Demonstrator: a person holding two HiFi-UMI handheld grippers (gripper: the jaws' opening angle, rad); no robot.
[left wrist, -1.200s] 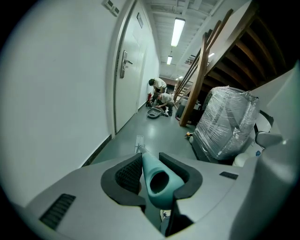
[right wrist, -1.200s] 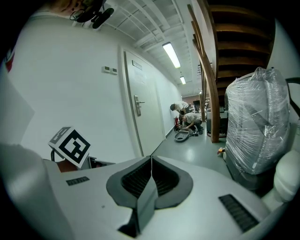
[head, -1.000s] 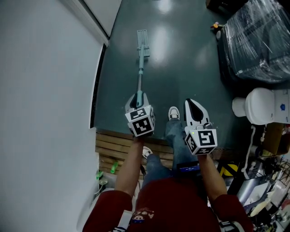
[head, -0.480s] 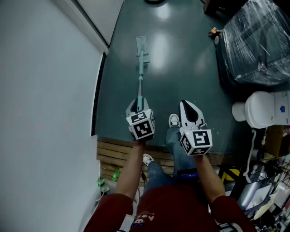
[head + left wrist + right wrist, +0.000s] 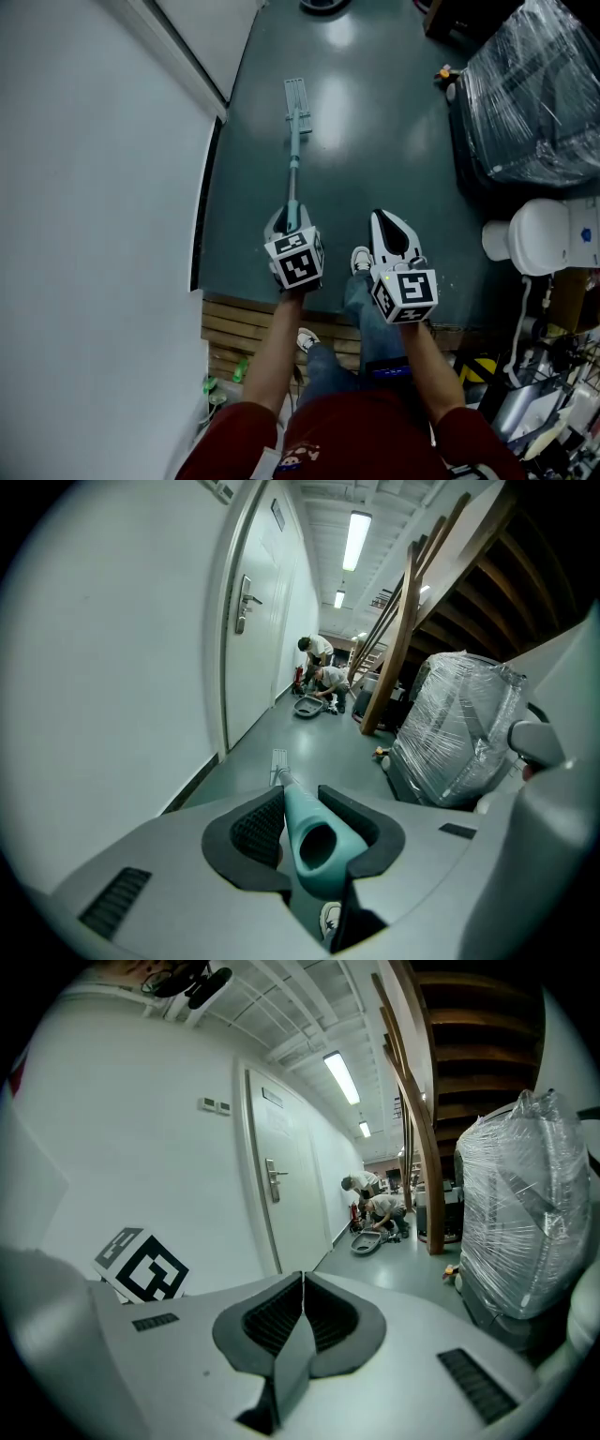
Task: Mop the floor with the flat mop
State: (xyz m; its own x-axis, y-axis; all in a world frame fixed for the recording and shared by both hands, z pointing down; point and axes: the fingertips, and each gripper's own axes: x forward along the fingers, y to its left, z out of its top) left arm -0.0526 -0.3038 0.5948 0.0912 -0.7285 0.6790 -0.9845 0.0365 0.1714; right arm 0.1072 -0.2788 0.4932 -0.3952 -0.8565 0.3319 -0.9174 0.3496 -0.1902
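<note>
The flat mop's teal handle (image 5: 292,164) runs from my left gripper (image 5: 289,216) forward to its pale flat head (image 5: 295,95), which lies on the dark green floor (image 5: 375,141). The left gripper is shut on the handle's hollow teal end (image 5: 314,841), clamped between both black pads; the mop head (image 5: 278,758) shows small beyond it. My right gripper (image 5: 392,225) hovers to the right of the left one, above a shoe (image 5: 359,260), shut with nothing in it; its pads (image 5: 302,1312) meet.
A white wall (image 5: 94,187) and door (image 5: 255,649) run along the left. A plastic-wrapped bulk (image 5: 530,89) and a white toilet (image 5: 539,234) stand on the right. A wooden pallet (image 5: 239,328) lies under my feet. Two people (image 5: 319,672) crouch far down the corridor.
Both grippers and the mop have shifted slightly forward along the floor; the grips are unchanged.
</note>
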